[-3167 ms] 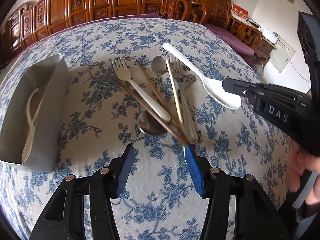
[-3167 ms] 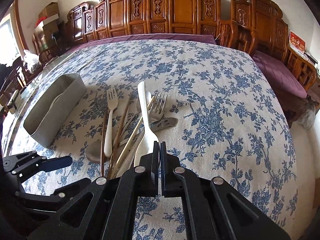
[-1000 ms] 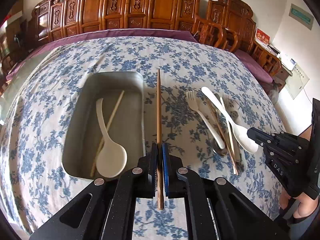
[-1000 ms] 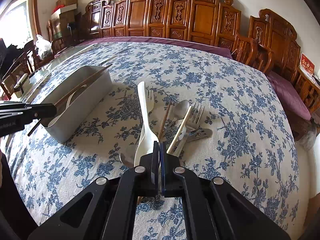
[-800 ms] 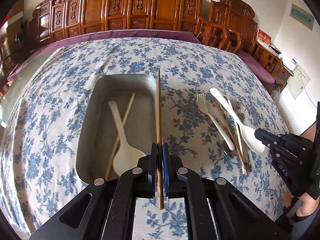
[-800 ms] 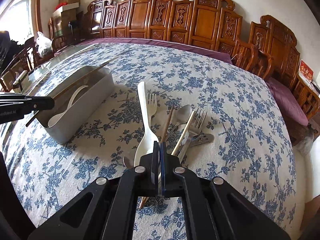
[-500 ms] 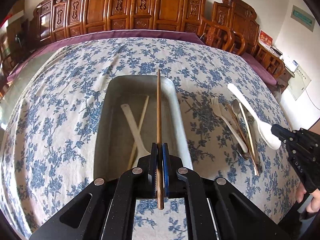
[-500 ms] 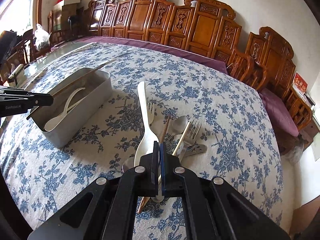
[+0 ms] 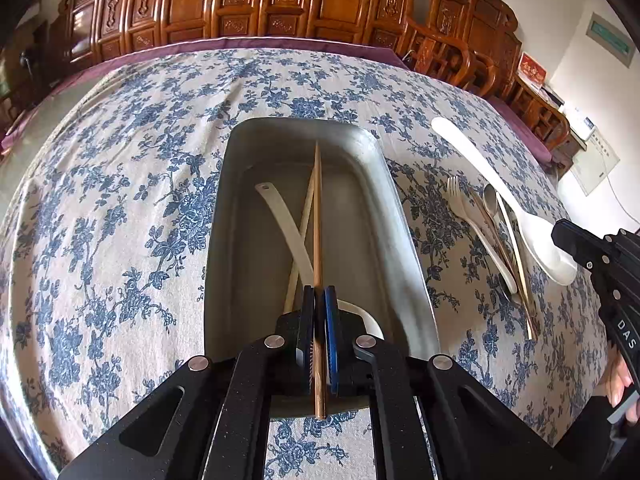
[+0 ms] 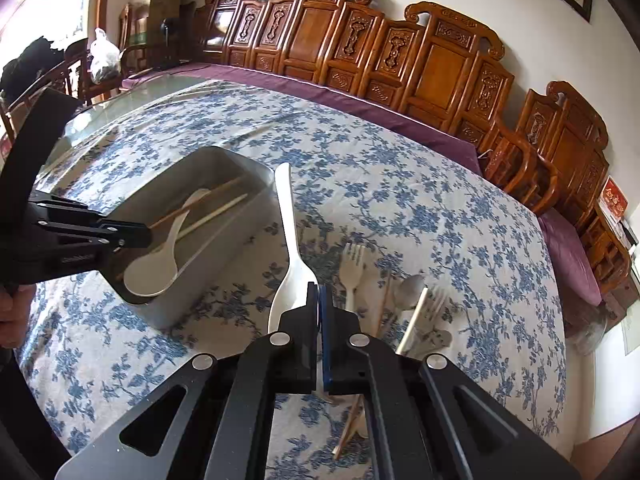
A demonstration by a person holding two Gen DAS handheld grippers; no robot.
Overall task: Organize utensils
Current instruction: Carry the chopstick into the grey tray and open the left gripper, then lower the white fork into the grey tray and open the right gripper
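Observation:
My left gripper [image 9: 319,300] is shut on a brown chopstick [image 9: 317,216]. The stick points forward along the middle of the grey metal tray [image 9: 396,216], above its floor. In the tray lie a white spoon [image 9: 288,224] and a pale chopstick [image 9: 306,204]. My right gripper [image 10: 320,296] is shut on the bowl edge of a long white spoon [image 10: 288,224], held above the cloth to the right of the tray [image 10: 224,252]. Below it lies the utensil pile: a pale fork [image 10: 352,272], a metal spoon [image 10: 410,288], chopsticks and a metal fork.
A blue-flowered cloth [image 9: 120,200] covers the big table. Carved wooden chairs [image 10: 440,60] line its far side and right end. The right gripper [image 9: 560,236] shows at the right edge of the left wrist view, a hand [image 9: 624,376] behind it.
My left gripper has carried the brown chopstick leftward, from beside the tray to over its middle, and a little lower. My right gripper has risen with the white spoon, away from the pile.

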